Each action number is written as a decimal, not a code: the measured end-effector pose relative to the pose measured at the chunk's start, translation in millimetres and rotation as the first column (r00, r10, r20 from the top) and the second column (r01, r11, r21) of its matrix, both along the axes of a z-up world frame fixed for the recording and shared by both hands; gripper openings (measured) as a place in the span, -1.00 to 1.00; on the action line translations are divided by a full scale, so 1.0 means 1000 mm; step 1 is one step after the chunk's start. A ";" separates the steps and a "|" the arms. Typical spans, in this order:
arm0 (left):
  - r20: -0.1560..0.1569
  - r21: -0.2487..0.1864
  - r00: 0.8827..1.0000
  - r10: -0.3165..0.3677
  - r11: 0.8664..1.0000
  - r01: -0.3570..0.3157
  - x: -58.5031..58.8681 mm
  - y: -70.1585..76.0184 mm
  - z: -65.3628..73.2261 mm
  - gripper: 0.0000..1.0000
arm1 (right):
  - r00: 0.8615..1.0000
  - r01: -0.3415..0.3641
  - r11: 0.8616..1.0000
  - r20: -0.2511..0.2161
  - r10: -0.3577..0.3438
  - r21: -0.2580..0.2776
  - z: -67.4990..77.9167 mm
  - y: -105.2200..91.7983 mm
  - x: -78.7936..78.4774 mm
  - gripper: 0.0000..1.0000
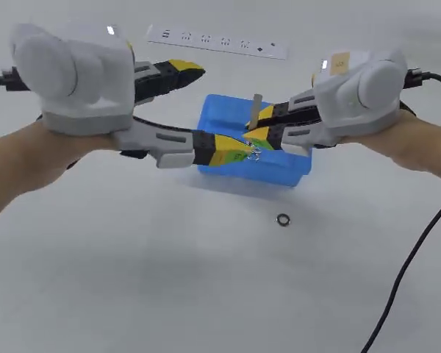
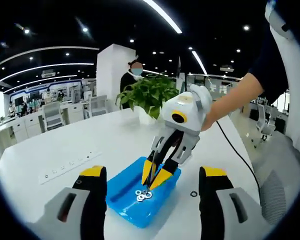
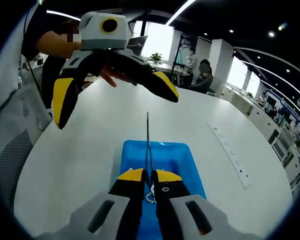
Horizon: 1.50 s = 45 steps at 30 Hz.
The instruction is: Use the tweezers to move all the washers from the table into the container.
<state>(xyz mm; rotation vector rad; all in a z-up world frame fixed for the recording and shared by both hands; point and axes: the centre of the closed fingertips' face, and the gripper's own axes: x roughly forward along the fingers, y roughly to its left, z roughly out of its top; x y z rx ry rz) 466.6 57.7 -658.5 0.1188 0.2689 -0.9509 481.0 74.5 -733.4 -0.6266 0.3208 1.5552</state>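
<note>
Two-jaw right claw (image 3: pixel 149 175) clamped on the tweezers (image 3: pixel 147 145), tips at the washers (image 2: pixel 142 196) inside the blue container (image 3: pixel 177 155); left claw (image 2: pixel 153 172) spread apart, unloaded; one loose washer (image 1: pixel 282 219) on the worktop (image 1: pixel 169 279) at container's 5 o'clock.

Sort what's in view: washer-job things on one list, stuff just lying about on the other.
Job in hand:
tweezers, clamped in the right tool
left tool, open
blue container
washers in the container
one washer on the table

Lying about:
power strip
potted plant
</note>
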 end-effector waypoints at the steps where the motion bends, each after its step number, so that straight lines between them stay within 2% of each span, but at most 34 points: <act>1: -0.005 0.005 1.000 -0.031 1.000 0.031 0.001 -0.004 -0.001 0.32 | 1.000 -0.002 1.000 -0.002 0.002 0.000 0.000 0.000 -0.001 -0.85; 2: -0.005 0.009 0.998 -0.056 0.998 0.056 0.001 -0.008 -0.001 0.16 | 1.000 -0.004 1.000 -0.002 0.004 0.000 0.000 -0.001 -0.001 -0.85; 3: 0.002 0.017 0.996 -0.089 0.996 0.089 0.003 -0.012 0.000 0.08 | 1.000 -0.006 1.000 -0.011 0.006 0.003 0.001 -0.002 -0.001 -0.85; 6: -0.001 0.025 0.987 -0.159 0.987 0.159 0.006 -0.021 0.002 -0.10 | 1.000 -0.009 1.000 -0.015 0.009 0.005 0.001 -0.003 -0.002 -0.85; 7: 0.001 0.029 0.986 -0.166 0.986 0.165 0.006 -0.021 0.002 -0.21 | 1.000 -0.009 1.000 -0.020 0.009 0.008 0.001 -0.004 -0.002 -0.85; 9: -0.012 0.040 0.979 -0.201 0.979 0.202 0.004 -0.027 0.000 -0.36 | 1.000 -0.012 1.000 -0.026 0.013 0.009 0.001 -0.005 -0.002 -0.85; 10: -0.033 0.033 0.976 -0.217 0.975 0.218 0.003 -0.028 -0.002 -0.41 | 0.999 -0.014 1.000 -0.040 0.015 0.014 0.001 -0.005 -0.003 -0.85; 11: -0.035 0.038 0.975 -0.220 0.975 0.221 0.004 -0.029 -0.003 -0.41 | 0.999 -0.014 1.000 -0.049 0.015 0.019 0.002 -0.005 -0.004 -0.85; 13: -0.019 0.085 0.971 -0.236 0.968 0.237 0.005 -0.028 -0.008 -0.43 | 0.999 -0.014 1.000 -0.045 0.015 0.020 0.002 -0.006 -0.003 -0.85; 16: -0.028 0.105 0.968 -0.250 0.962 0.252 0.005 -0.027 -0.012 -0.50 | 0.999 -0.017 1.000 -0.050 0.018 0.020 0.001 -0.007 -0.003 -0.85; 17: -0.026 0.127 0.966 -0.256 0.958 0.257 0.005 -0.025 -0.014 -0.52 | 0.999 -0.018 1.000 -0.051 0.019 0.019 0.001 -0.007 -0.003 -0.85; 20: -0.024 0.117 0.966 -0.259 0.959 0.260 0.005 -0.025 -0.012 -0.55 | 0.998 -0.020 1.000 -0.056 0.021 0.021 0.000 -0.006 -0.004 -0.85; 21: -0.018 0.106 0.966 -0.257 0.960 0.257 0.003 -0.029 -0.008 -0.58 | 0.998 -0.024 1.000 -0.059 0.025 0.020 0.000 -0.006 -0.005 -0.85; 23: 0.001 0.107 0.966 -0.258 0.961 0.257 0.006 -0.028 -0.006 -0.67 | 0.998 -0.029 0.999 -0.059 0.030 0.020 0.000 -0.006 -0.007 -0.85; 27: 0.005 0.115 0.960 -0.279 0.954 0.276 0.003 -0.026 -0.006 -0.86 | 0.998 -0.032 0.999 -0.062 0.033 0.023 0.001 -0.005 -0.008 -0.85; 28: 0.005 0.114 0.959 -0.283 0.953 0.280 0.002 -0.026 -0.005 -0.86 | 0.998 -0.034 0.999 -0.060 0.035 0.024 0.001 -0.005 -0.008 -0.85; 30: 0.033 0.146 0.955 -0.294 0.947 0.287 0.001 -0.026 -0.005 -0.87 | 0.998 -0.038 0.999 -0.059 0.039 0.023 0.001 -0.005 -0.008 -0.85; 31: 0.026 0.143 0.954 -0.300 0.945 0.293 0.000 -0.026 -0.005 -0.88 | 0.998 -0.040 0.999 -0.056 0.041 0.023 0.001 -0.005 -0.009 -0.85; 34: 0.051 0.185 0.945 -0.322 0.933 0.308 -0.002 -0.027 -0.007 -0.89 | 0.998 -0.044 0.999 -0.050 0.044 0.017 0.000 -0.005 -0.010 -0.84; 37: 0.055 0.194 0.943 -0.328 0.930 0.312 -0.001 -0.027 -0.008 -0.89 | 0.998 -0.037 0.999 -0.046 0.038 0.016 0.000 -0.006 -0.010 -0.83; 43: 0.070 0.203 0.946 -0.315 0.933 0.296 0.003 -0.027 -0.006 -0.89 | 0.999 -0.007 1.000 -0.035 0.008 0.019 0.004 -0.009 -0.007 -0.77; 45: 0.074 0.200 0.948 -0.308 0.936 0.289 0.004 -0.027 -0.004 -0.89 | 0.999 0.015 0.999 -0.048 -0.014 0.028 0.007 -0.010 -0.006 -0.76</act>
